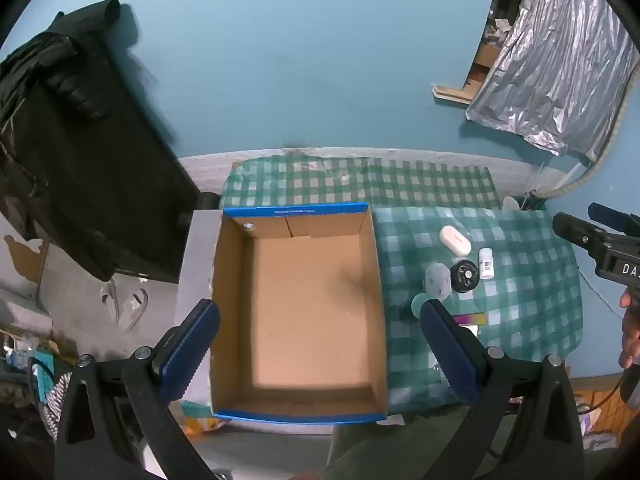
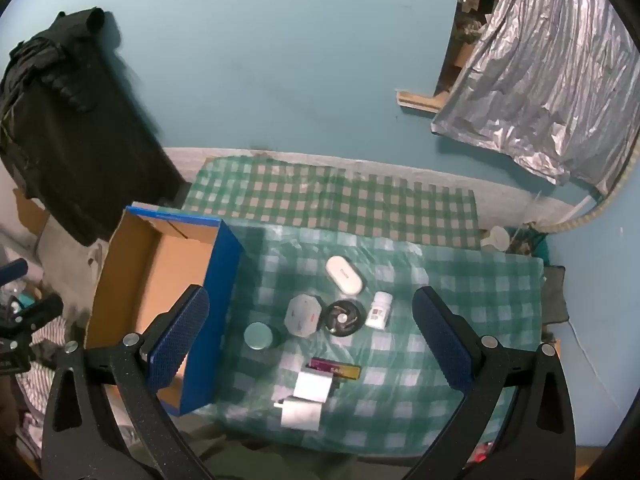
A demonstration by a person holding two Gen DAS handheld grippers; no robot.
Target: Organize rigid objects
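An empty cardboard box (image 1: 224, 304) with a blue rim sits on the left of the checked cloth (image 1: 532, 304); my left gripper (image 1: 320, 350) hovers open above it. To its right lie a white oval case (image 2: 344, 275), a white pill bottle (image 2: 379, 311), a black round object (image 2: 343, 318), an octagonal white piece (image 2: 303, 315), a teal-lidded jar (image 2: 258, 336), a purple-yellow stick (image 2: 335, 368) and a white charger (image 2: 307, 402). My right gripper (image 2: 312, 344) hangs open above these, touching none. The box (image 2: 224, 280) shows at that view's left.
A black bag (image 1: 76, 160) leans against the blue wall at the left. Silver foil sheeting (image 2: 552, 92) hangs at the upper right. A second checked cloth (image 2: 320, 200) covers the surface behind. Clutter lies on the floor at the left.
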